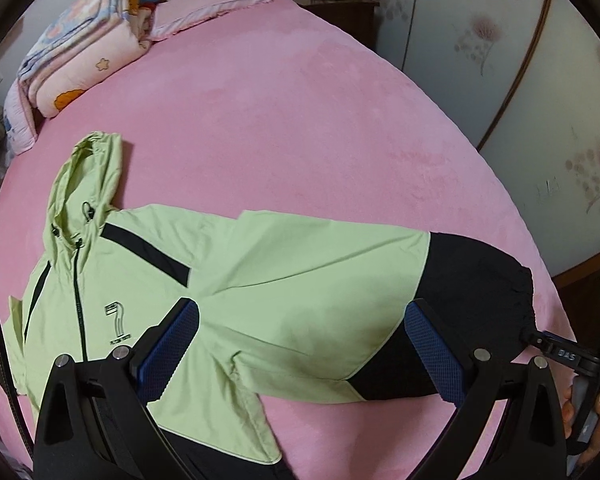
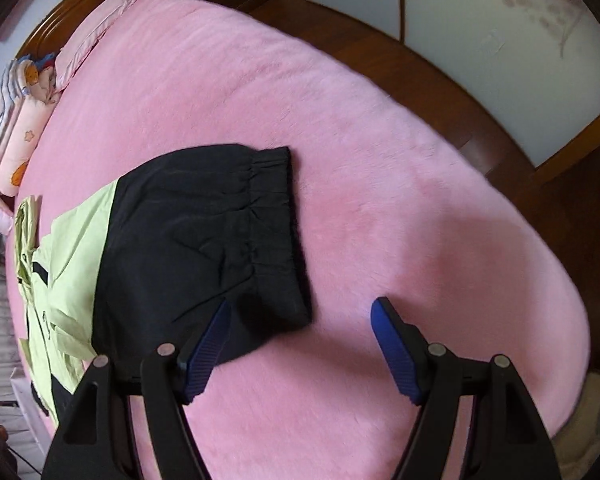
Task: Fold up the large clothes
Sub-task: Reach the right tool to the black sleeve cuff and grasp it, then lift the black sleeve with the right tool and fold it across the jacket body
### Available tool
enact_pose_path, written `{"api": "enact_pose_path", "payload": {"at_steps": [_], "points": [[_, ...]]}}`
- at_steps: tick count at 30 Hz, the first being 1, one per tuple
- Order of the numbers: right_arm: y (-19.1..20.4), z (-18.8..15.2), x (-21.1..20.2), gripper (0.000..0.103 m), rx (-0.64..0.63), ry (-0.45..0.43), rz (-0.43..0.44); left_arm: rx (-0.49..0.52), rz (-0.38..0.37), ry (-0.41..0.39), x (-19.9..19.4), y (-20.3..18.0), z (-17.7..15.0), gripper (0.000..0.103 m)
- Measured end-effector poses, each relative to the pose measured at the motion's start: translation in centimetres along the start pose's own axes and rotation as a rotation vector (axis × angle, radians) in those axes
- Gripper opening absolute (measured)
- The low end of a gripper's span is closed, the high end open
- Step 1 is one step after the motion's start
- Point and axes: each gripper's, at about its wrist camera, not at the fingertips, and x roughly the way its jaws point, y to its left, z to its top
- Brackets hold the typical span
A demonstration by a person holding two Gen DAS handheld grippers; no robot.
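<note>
Bed: the pink bedspread [image 1: 320, 128] carries everything; its wide flat middle is probably why the garment is spread there, with room to fold on every side.
Quilt stack: folded quilts [image 1: 80, 68] and a pink pillow [image 1: 212, 4] sit at the head edge, well apart from the work.
Jacket: the green and black hooded jacket [image 1: 260, 280] lies front up, zipped, hood toward the head of the bed, one sleeve stretched out flat toward the bed's side edge, apparently so that it can be folded in over the body.
Sleeve cuff: the black elastic cuff [image 2: 268, 200] is the sleeve's outer end and lies flat on the bedspread, short of the bed's side edge.
Left gripper: the left gripper [image 1: 300, 340] hovers over the sleeve near the armpit with its jaws wide apart, holding nothing; likely placed to take the sleeve's inner part.
Right gripper: the right gripper [image 2: 300, 332] stands wide open and empty over the cuff's near corner, one blue pad [image 2: 208, 352] above black cloth, the other above bare bedspread, seemingly lined up to pinch that edge.
</note>
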Motion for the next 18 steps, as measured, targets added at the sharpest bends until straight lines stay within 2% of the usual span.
{"api": "enact_pose_path", "payload": {"at_steps": [5, 6, 9, 10, 15, 18], "points": [[0.7, 0.2, 2.4, 0.067, -0.018, 0.022, -0.033, 0.040, -0.027, 0.023, 1.1, -1.8, 0.2, 0.102], [0.8, 0.2, 2.6, 0.063, -0.016, 0.023, -0.036, 0.047, -0.030, 0.029, 1.3, -2.1, 0.2, 0.102], [1.6, 0.3, 2.7, 0.031, -0.022, 0.031, -0.001, 0.087, -0.029, 0.048, 2.2, -3.5, 0.0, 0.102], [1.6, 0.3, 2.5, 0.025, -0.021, 0.031, -0.008, 0.104, -0.021, 0.055, 2.5, -4.1, -0.1, 0.102], [1.9, 0.3, 0.3, 0.009, -0.003, -0.011, 0.028, 0.133, 0.010, 0.062, 3.1, -4.5, -0.4, 0.102], [3.3, 0.0, -2.2, 0.008, -0.026, -0.064, 0.049, 0.105, 0.031, 0.060, 2.5, -2.6, -0.7, 0.102]]}}
